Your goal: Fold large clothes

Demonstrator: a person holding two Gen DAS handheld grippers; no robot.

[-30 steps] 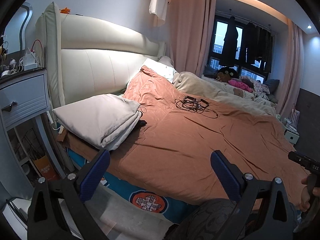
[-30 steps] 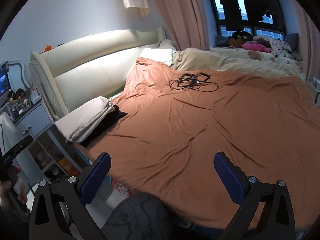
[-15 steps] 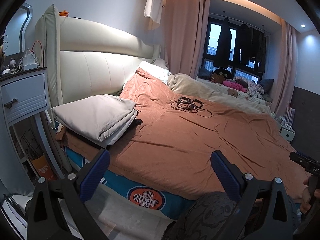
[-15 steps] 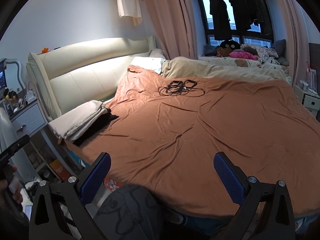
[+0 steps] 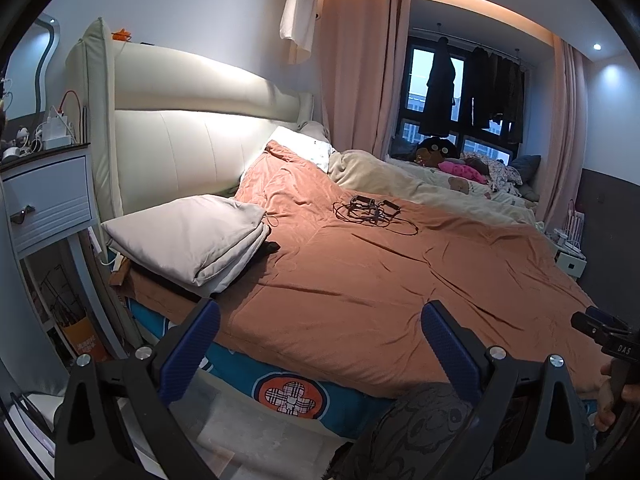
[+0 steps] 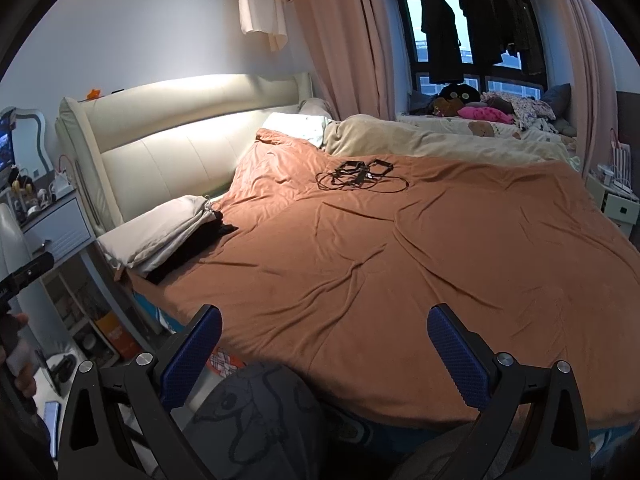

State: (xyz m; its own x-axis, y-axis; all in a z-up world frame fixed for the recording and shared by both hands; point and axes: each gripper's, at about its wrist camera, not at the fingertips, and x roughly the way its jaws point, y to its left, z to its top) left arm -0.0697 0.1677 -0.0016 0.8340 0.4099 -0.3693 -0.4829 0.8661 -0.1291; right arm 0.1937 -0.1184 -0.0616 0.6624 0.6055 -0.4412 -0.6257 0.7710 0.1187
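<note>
— Two grippers, both empty: the left gripper (image 5: 320, 344) and the right gripper (image 6: 324, 346) hang off the near edge of the bed, blue-padded fingers spread wide, nothing between them.

— Where is the clothing to fold?

— Hard to say for certain. A folded pale grey fabric stack (image 5: 188, 236) sits at the bed's left corner by the cream padded headboard (image 5: 192, 144), on top of a dark black garment (image 6: 192, 248) that pokes out beneath it. Those look already folded. The wide rust-orange bedspread (image 5: 380, 276) lies open across the mattress and seems the likeliest big piece left, though that is my guess.

— What could go wrong from here?

— A tangle of thin black cables (image 5: 370, 212) rests on the orange cloth, well up the bed. Lifting or folding that cloth would likely drag the cables along or flick them to the floor. The grey stack also sits on the same cloth; a pull at the near hem could tip it toward the pale blue bedside drawer unit (image 5: 48, 196).

— Anything else?

— Soft, wide cloth sags between two grips, so corners may slip and the fold run crooked.
</note>
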